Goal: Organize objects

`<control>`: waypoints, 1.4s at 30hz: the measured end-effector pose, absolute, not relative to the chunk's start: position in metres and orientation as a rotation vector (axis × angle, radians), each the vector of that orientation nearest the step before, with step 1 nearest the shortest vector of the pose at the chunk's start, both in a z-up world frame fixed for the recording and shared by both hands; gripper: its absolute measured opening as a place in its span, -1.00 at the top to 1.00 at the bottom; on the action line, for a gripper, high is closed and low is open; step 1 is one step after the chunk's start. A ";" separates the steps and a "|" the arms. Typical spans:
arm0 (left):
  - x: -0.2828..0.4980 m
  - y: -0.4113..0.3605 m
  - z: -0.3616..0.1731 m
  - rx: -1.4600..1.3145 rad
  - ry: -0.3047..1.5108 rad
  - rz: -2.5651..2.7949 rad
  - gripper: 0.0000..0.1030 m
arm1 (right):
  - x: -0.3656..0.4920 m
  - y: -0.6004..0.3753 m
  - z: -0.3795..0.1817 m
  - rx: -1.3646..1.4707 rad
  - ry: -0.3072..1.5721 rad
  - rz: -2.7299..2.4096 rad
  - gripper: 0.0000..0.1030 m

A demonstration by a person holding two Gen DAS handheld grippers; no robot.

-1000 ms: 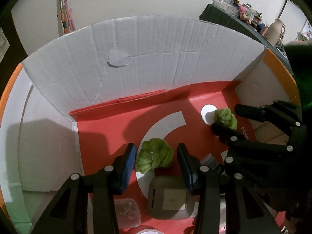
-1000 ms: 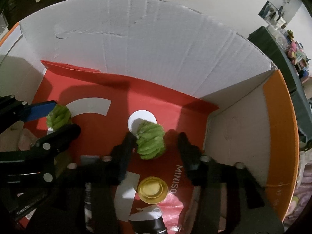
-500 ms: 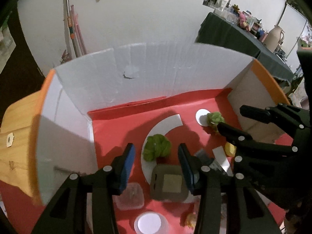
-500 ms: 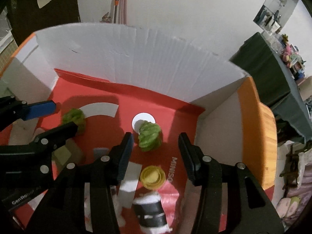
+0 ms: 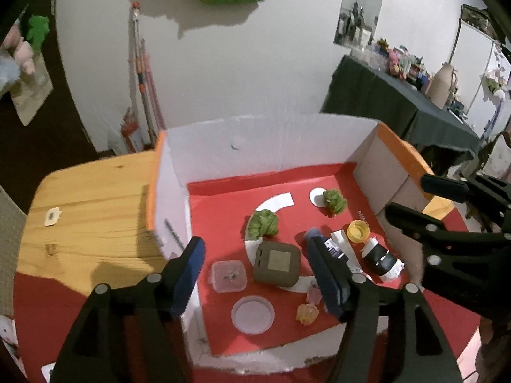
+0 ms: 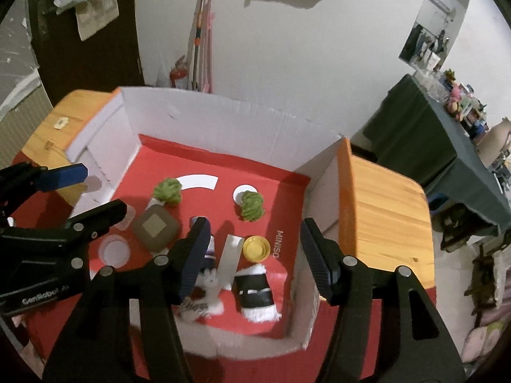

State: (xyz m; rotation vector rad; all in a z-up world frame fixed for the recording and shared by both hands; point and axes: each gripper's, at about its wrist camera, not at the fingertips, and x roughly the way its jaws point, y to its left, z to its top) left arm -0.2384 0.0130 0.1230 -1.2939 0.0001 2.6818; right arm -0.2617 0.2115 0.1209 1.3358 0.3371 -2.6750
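Now both grippers hang above the white cardboard box (image 5: 281,140) on the wooden desk (image 5: 95,204), and nothing sits between either pair of jaws. The left gripper (image 5: 255,274) has its jaws apart and opening; the right gripper (image 6: 252,255) likewise. Inside the box, on its red liner, lie two green plush pieces (image 5: 263,223) (image 6: 252,206), apart from each other near the back wall. Nearer the front wall sit a brown square case (image 5: 277,263), a yellow cap (image 6: 256,248) and a clear round lid (image 5: 252,314).

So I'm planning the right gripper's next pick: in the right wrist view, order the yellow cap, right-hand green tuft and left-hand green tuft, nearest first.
From the right gripper:
1. Yellow cap, between the opening, empty jaws.
2. Right-hand green tuft, just beyond the cap.
3. Left-hand green tuft, far left, near the left gripper.
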 end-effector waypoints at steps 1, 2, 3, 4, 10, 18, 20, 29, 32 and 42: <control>-0.233 0.012 0.126 -1.271 -0.004 2.703 -0.38 | -0.251 0.212 0.127 1.304 0.328 -2.691 -0.21; -0.227 0.009 0.128 -1.252 -0.006 2.720 -0.42 | -0.241 0.211 0.131 1.284 0.319 -2.702 -0.28; -0.221 0.007 0.132 -1.224 0.000 2.747 -0.45 | -0.236 0.213 0.134 1.263 0.312 -2.710 -0.30; -0.216 0.007 0.134 -1.201 0.004 2.768 -0.48 | -0.223 0.209 0.139 1.249 0.305 -2.714 -0.31; -0.184 0.001 0.151 -1.045 0.018 2.868 -0.66 | -0.195 0.222 0.153 1.147 0.213 -2.741 -0.47; -0.144 -0.004 0.161 -0.850 0.008 2.956 -0.88 | -0.164 0.225 0.157 1.027 0.206 -2.779 -0.48; -0.135 -0.004 0.160 -0.823 0.008 2.964 -0.90 | -0.158 0.228 0.157 1.003 0.180 -2.782 -0.51; -0.106 -0.008 0.142 -0.772 -0.054 2.963 -0.99 | -0.111 0.233 0.153 0.833 0.103 -2.825 -0.71; -0.098 -0.009 0.133 -0.783 -0.075 2.948 -0.99 | -0.097 0.232 0.148 0.803 0.115 -2.832 -0.73; -0.082 -0.009 0.105 -0.839 -0.103 2.937 -0.99 | -0.078 0.229 0.119 0.816 0.108 -2.836 -0.79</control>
